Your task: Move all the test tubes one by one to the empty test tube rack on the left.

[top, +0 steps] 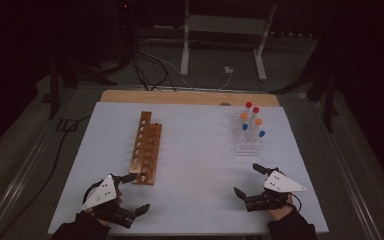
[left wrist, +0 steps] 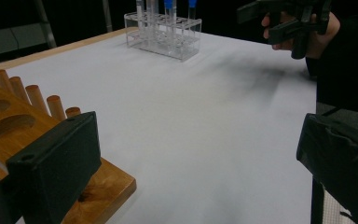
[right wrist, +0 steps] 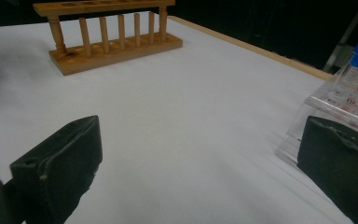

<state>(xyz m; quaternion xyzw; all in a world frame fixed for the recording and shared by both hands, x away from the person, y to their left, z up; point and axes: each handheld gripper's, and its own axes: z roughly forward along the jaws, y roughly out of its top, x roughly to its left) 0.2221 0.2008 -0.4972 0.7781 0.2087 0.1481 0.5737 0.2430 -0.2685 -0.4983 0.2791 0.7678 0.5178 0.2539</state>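
On the white table (top: 195, 165), you've got both tools low at the near edge, and nothing is in hand yet. Your left gripper (top: 132, 192) sits with its jaws spread wide and empty, one jaw right by the near end of the wooden rack (top: 146, 147), which stands bare on the left half. Your right gripper (top: 250, 181) is spread just as wide, also holding nothing, just short of the clear rack (top: 249, 142) on the right, where the capped tubes (top: 252, 122) stand upright, red, orange and blue on top. The two racks are well apart. Looks like a tube pick comes first, and here's the risk: the tubes stand close together, so wide jaws going in could knock a neighbour or tip one over. The clear rack looks light; a push on its wall could slide it. On the left, that jaw by the wooden rack could nudge it askew if you swing without lifting first.
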